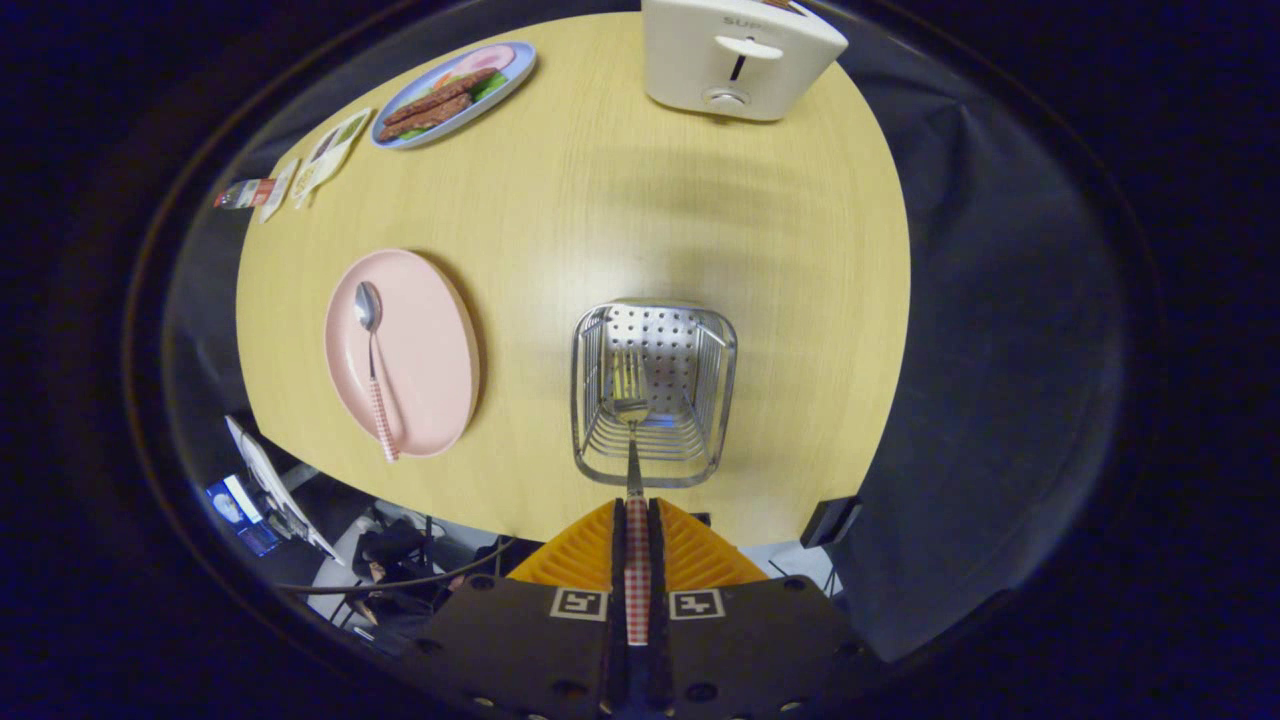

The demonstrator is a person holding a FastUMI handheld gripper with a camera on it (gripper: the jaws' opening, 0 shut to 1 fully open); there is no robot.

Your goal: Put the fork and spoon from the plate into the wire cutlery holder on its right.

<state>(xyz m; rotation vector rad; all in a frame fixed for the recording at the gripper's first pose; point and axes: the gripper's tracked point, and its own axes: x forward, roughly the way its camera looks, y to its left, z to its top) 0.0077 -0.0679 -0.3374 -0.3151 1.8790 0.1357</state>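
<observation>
Gripper (637, 515): your fingers are clenched on the one fork (634, 440), tines hanging just inside the one wire cutlery holder (655, 395). Release off-centre and, likely, the tines snag a rim wire. Left of the holder: one pink plate (425, 350), one spoon (372, 365) on it. Beyond the holder: one toaster (735, 55), one food plate (455, 92).

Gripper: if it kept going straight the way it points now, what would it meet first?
The gripper, shut on the fork, points into the wire holder. The fork's head is already over its opening, so the holder's perforated floor probably comes first; depth is unclear.
</observation>
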